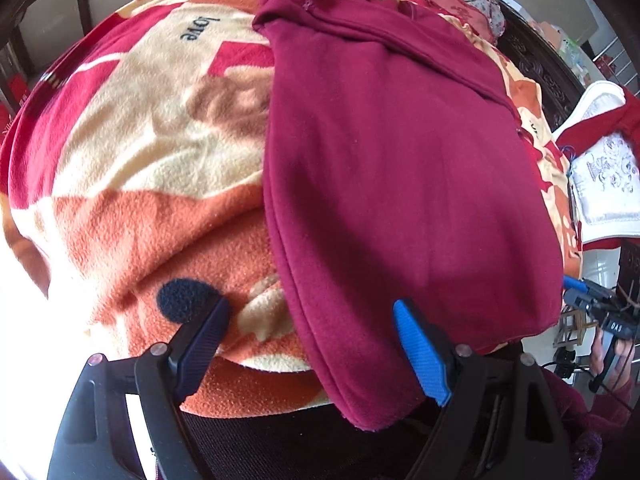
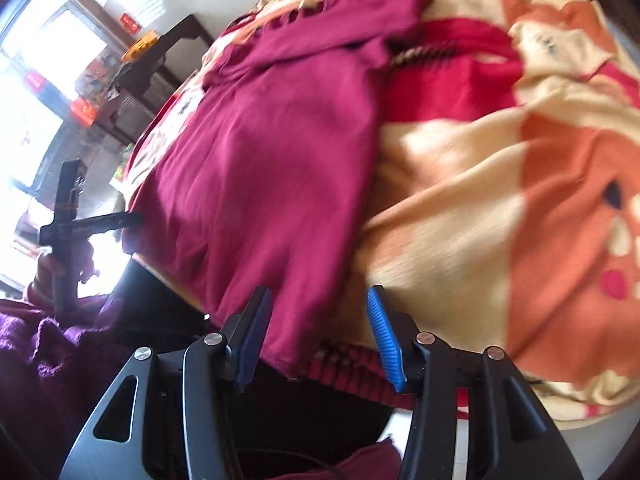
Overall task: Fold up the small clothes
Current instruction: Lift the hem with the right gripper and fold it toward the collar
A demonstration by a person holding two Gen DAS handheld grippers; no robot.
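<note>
A maroon garment (image 1: 400, 184) is lying spread on a bed covered by a fleece blanket (image 1: 132, 184) patterned in orange, cream and red, with its near hem hanging just over the edge of the bed. The left gripper (image 1: 310, 312) is hovering at that near edge with its fingers (image 1: 420, 352) standing wide apart and holding nothing; the garment's lower left corner is sitting between them, closer to the blue-padded finger on the right, while the dark finger on the left is resting over bare blanket beside a dark round patch in the print. The right gripper (image 2: 318, 300) is hanging at the garment's (image 2: 272, 152) other near corner, its fingers (image 2: 382, 332) set at a middling gap and gripping nothing, with the hem of the cloth dropping down between them; whether the pads are touching the fabric is hard to tell through the blur. Off to the left of the right fingers the left gripper is showing against a bright window, and the blanket (image 2: 520, 184) is stretching away to their right.
</note>
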